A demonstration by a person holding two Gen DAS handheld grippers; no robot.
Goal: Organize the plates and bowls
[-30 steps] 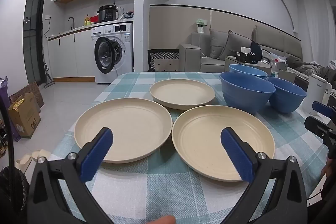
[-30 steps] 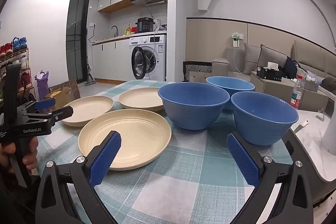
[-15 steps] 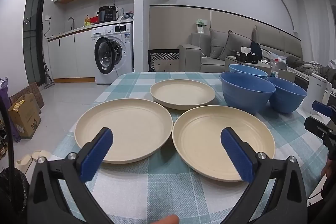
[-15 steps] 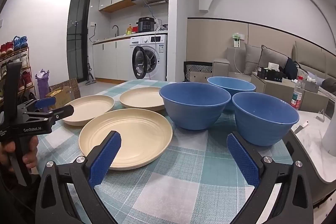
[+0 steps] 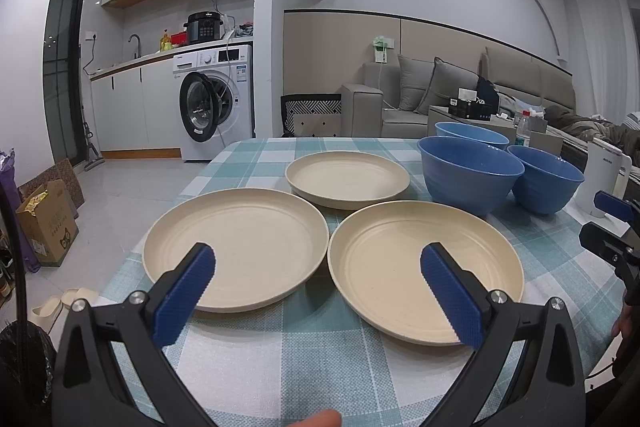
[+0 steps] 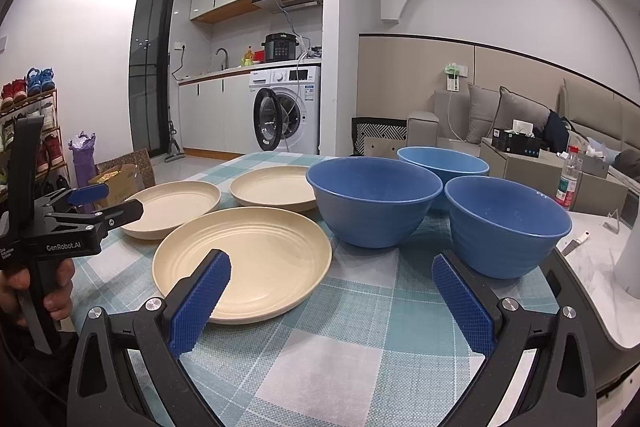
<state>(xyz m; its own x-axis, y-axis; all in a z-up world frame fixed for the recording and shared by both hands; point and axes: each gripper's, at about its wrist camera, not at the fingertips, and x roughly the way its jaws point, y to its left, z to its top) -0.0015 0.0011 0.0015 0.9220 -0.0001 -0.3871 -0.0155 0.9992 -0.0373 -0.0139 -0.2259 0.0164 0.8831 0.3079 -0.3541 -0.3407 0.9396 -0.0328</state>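
Three cream plates lie on a checked tablecloth: a near-left plate [image 5: 236, 247], a near-right plate [image 5: 424, 271] and a far plate [image 5: 348, 179]. Three blue bowls stand to their right: a big one [image 5: 470, 173], one behind it [image 5: 472, 135] and one at the right [image 5: 546, 183]. My left gripper [image 5: 316, 291] is open and empty, held over the near edges of the two near plates. My right gripper [image 6: 332, 307] is open and empty, in front of the near-right plate [image 6: 244, 259] and the bowls [image 6: 374, 203] [image 6: 506, 223].
The checked tablecloth [image 5: 304, 351] covers the table. A white kettle [image 5: 604, 179] stands off the table's right side. A washing machine [image 5: 216, 107], a sofa [image 5: 432, 99] and a cardboard box [image 5: 46, 219] on the floor lie beyond.
Both grippers have barely drifted; the view has shifted very slightly. Nothing was gripped or moved.
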